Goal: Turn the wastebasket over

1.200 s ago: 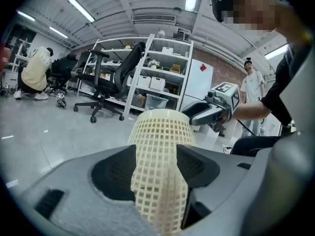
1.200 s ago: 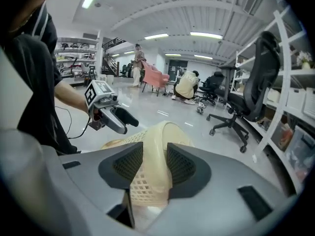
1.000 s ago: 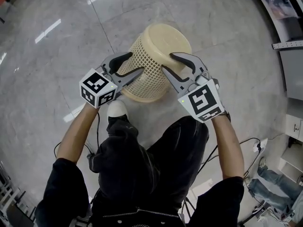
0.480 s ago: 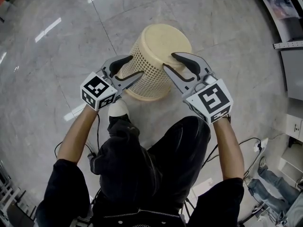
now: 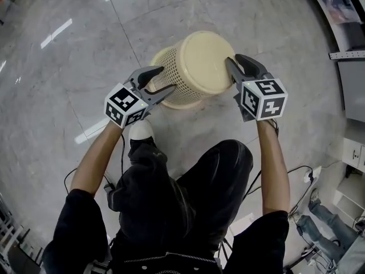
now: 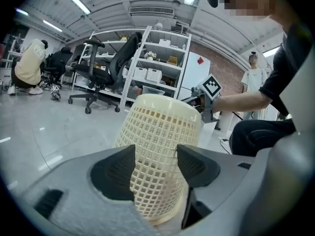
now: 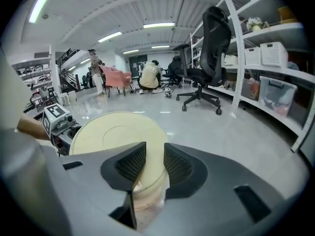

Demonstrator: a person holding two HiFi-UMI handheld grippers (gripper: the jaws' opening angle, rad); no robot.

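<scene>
I see a cream lattice basket (image 5: 194, 67) on a glossy grey veined floor (image 5: 68, 96); grey left gripper (image 5: 166, 77) and right gripper (image 5: 233, 58) carry black-and-white square-marked cubes (image 5: 125, 105).

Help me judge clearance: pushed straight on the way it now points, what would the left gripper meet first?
The left gripper would meet the wastebasket, its lattice side wall directly ahead between the open jaws; the tips may be touching it.

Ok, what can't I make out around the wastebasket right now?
Wastebasket interior: all views, behind its base and mesh wall.
Far side of its mouth: head view, behind its own body.
Right tongs, closing with the base edge between them: pad pressure unreadable, right gripper view.
</scene>
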